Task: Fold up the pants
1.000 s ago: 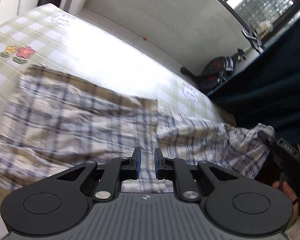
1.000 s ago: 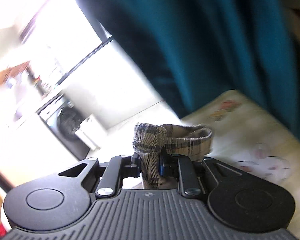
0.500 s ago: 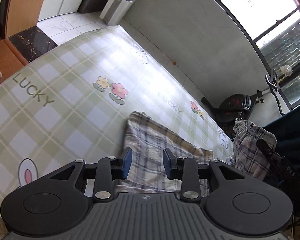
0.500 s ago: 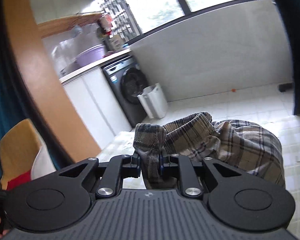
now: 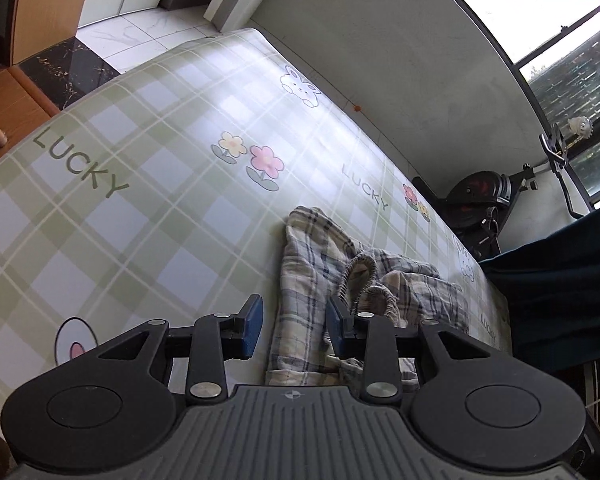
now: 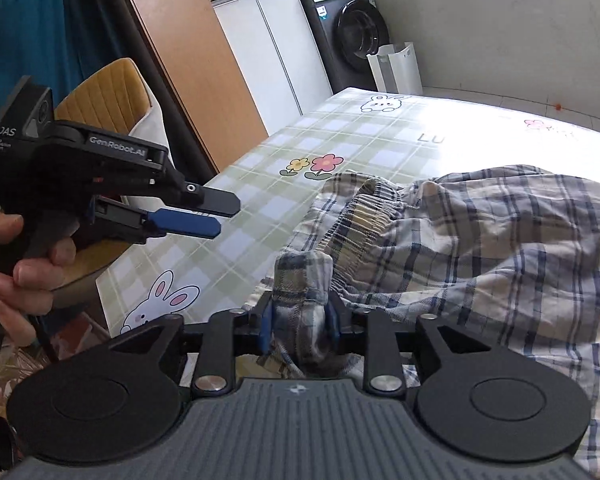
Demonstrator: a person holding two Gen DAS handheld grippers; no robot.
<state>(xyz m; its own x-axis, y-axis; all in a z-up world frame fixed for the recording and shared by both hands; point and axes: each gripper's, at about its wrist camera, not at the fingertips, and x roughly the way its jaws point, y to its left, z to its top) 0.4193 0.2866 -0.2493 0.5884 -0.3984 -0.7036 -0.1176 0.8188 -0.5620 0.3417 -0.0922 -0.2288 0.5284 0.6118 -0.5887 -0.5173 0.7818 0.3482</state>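
Opening its jaws, the right hand-held gripper [image 6: 300, 326] has a bunched fold of the plaid pants [image 6: 480, 240] between them. Left hand-held gripper [image 5: 294, 326] hangs parted and empty over the counter [image 5: 140, 200].

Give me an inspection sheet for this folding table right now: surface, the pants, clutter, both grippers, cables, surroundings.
Surface: table with a green plaid cloth printed with flowers, rabbits and LUCKY.
Job's things: plaid pants lie bunched and rumpled, elastic waistband showing.
Clutter: nothing seen on the cloth besides the pants.
Grippers: left gripper open and empty, above the table; right gripper opening, a fold of pants between its jaws.
Cables: nothing seen.
Surroundings: washing machine, white bin, chair, exercise bike, window.
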